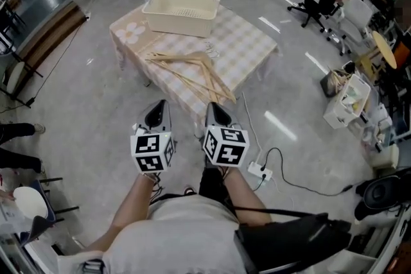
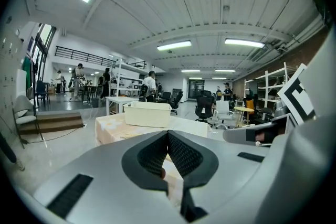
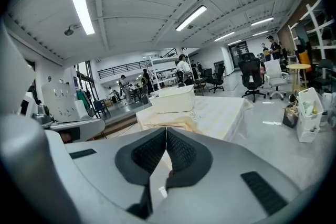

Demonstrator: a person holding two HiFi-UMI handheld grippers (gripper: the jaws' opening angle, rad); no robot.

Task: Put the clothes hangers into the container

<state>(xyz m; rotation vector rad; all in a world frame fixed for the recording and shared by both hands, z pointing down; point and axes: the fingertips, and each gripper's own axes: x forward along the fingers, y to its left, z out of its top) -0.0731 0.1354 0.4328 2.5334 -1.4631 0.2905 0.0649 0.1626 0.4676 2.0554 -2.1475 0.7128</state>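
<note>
1. Both the left gripper (image 1: 157, 109) and right gripper (image 1: 215, 109) are hanging with jaws together, gripping nothing, short of the table (image 1: 253, 35).
2. Several wooden hangers (image 1: 192, 70), seemingly tangled, are lying near the container (image 1: 182, 9).
3. Lifting one is risking dragging neighbours off the edge.

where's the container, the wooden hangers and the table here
container (image 1: 178, 24), head view, on its front wall
wooden hangers (image 1: 180, 59), head view, on the long bars of the pile
table (image 1: 253, 42), head view, on bare checked cloth near its right corner

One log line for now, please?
left hand-held gripper: shut; right hand-held gripper: shut; pale wooden clothes hangers: on checked-cloth table; cream plastic container: empty
</note>
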